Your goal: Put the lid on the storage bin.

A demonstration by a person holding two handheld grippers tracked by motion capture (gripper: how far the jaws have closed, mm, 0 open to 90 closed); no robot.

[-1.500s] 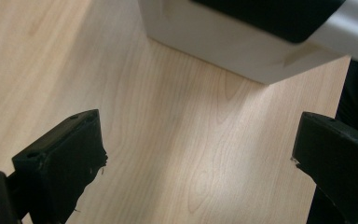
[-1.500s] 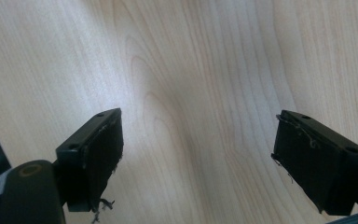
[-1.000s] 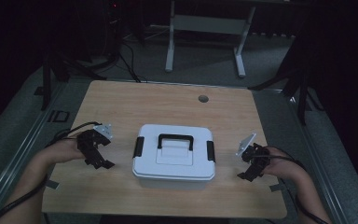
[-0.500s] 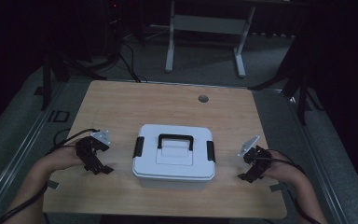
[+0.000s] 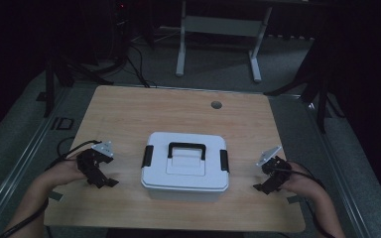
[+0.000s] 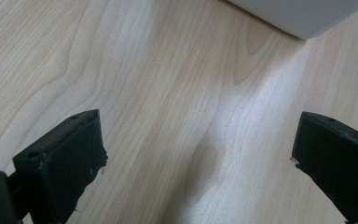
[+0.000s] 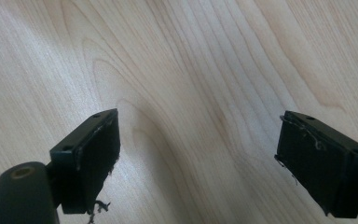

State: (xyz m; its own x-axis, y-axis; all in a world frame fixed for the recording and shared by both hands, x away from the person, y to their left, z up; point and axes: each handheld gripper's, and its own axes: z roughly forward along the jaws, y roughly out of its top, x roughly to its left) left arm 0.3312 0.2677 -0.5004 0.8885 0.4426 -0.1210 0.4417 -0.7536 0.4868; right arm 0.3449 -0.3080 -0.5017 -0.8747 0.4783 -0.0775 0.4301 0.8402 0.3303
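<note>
A white rectangular plastic storage box (image 5: pixel 185 166) sits near the middle of the light wooden table (image 5: pixel 178 111), a little toward the person's edge. Its lid is on, so whatever is inside is hidden. A black carry handle (image 5: pixel 187 148) lies flat in a recess on the lid, and a black latch (image 5: pixel 147 155) clips each short side, the other latch (image 5: pixel 223 160) on the right. No brand, label or writing can be read on the box.

The left gripper (image 5: pixel 100 179) rests low over the table to the left of the box, near it but apart from it. In the left gripper view its jaws stand wide apart over bare wood, with a white corner of the box (image 6: pixel 303 16) at the top edge.

The right gripper (image 5: pixel 260 187) is on the other side, near the box's right end and not touching it; its jaws are also spread wide with nothing between them.

A small round grommet hole (image 5: pixel 216 105) marks the far part of the table.
</note>
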